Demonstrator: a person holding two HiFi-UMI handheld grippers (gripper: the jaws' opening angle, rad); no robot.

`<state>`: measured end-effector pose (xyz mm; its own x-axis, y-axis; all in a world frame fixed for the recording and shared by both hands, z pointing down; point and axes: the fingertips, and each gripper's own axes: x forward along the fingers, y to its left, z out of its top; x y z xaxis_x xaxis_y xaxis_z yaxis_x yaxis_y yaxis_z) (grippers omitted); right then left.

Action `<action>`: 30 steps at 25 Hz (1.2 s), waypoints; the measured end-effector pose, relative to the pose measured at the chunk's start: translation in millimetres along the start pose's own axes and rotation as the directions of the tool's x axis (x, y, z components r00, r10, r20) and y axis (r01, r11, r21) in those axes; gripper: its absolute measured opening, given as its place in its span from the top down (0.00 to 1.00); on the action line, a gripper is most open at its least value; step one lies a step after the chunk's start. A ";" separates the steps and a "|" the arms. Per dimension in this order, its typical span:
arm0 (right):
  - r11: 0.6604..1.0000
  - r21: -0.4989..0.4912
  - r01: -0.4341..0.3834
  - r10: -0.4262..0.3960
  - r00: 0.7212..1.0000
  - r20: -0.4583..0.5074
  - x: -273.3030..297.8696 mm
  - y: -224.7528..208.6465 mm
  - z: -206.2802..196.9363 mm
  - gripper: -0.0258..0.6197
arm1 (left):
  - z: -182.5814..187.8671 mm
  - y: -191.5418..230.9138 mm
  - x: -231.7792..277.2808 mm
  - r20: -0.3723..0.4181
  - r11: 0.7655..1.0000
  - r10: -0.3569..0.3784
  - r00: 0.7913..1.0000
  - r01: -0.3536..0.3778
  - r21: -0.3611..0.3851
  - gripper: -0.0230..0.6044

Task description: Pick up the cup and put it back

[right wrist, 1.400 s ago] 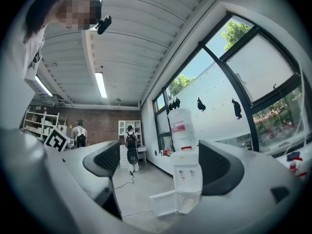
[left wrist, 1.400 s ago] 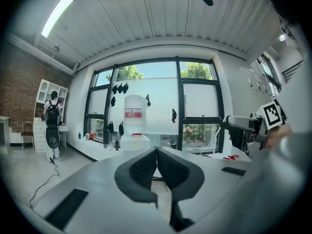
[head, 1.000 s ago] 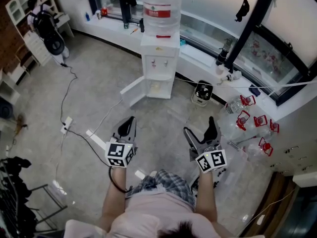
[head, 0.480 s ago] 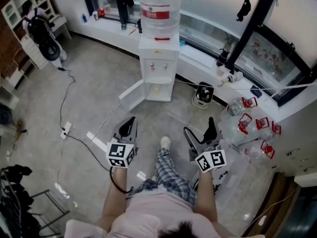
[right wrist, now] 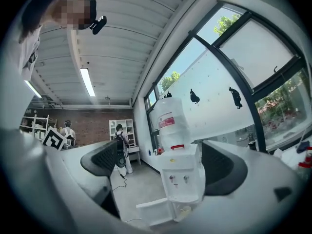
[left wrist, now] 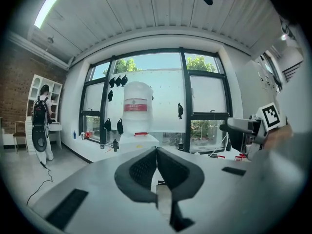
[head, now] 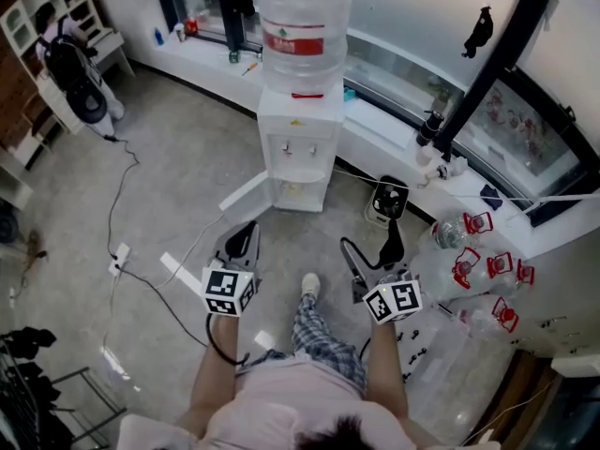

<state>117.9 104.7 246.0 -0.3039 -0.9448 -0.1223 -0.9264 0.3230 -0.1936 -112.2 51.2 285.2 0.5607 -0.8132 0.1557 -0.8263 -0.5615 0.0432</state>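
Note:
A white water dispenser (head: 295,148) with a big bottle on top stands by the window ledge, its lower cabinet door (head: 246,193) swung open. A small pale yellowish thing (right wrist: 185,212) sits inside that cabinet; I cannot tell whether it is the cup. My left gripper (head: 246,234) is held over the floor short of the dispenser, jaws shut and empty; its tips (left wrist: 156,151) point at the dispenser (left wrist: 136,130). My right gripper (head: 371,244) hangs open and empty, with the dispenser (right wrist: 183,174) framed between its fingers.
A cable and power strip (head: 120,248) lie on the floor at left. A small black fan (head: 386,195) stands right of the dispenser. Several empty bottles with red handles (head: 473,247) crowd the right. A person with a backpack (head: 70,64) stands far left by white shelves.
The view has come closer to the dispenser as the person steps forward; a foot now shows between the grippers. Both grippers keep their state and spacing.

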 end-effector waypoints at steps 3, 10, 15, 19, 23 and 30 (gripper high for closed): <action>1.000 0.002 -0.018 0.018 0.999 -0.027 38.9 -20.7 -1.9 0.14 | 5.1 14.4 36.7 -0.013 1.000 0.015 1.000 -0.015 -0.012 0.92; 0.998 -0.012 -0.067 0.066 0.996 -0.058 136.9 -68.3 -2.6 0.14 | 22.3 56.1 120.4 -0.012 0.998 0.058 0.998 -0.058 -0.006 0.92; 0.994 -0.012 -0.108 0.107 0.991 -0.077 187.8 -83.1 -11.7 0.14 | 33.6 83.5 161.9 0.029 0.997 0.083 0.996 -0.083 -0.006 0.92; 0.994 -0.003 -0.110 0.109 0.989 -0.096 209.6 -86.6 -20.2 0.14 | 36.5 97.5 179.6 0.025 0.997 0.078 0.997 -0.078 0.000 0.92; 0.995 0.014 -0.099 0.100 0.989 -0.107 224.3 -85.1 -32.2 0.14 | 28.5 111.3 191.3 0.007 0.998 0.064 0.998 -0.064 -0.013 0.92; 0.998 0.029 -0.054 0.057 0.991 -0.119 240.6 -83.9 -56.6 0.14 | 16.1 124.6 206.7 -0.016 1.000 0.009 1.000 -0.009 -0.002 0.92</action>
<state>109.8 -152.8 287.9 -0.3804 -0.9247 -0.0160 -0.9019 0.3748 -0.2149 -98.4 -189.3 306.9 0.5522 -0.8157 0.1723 -0.8316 -0.5537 0.0441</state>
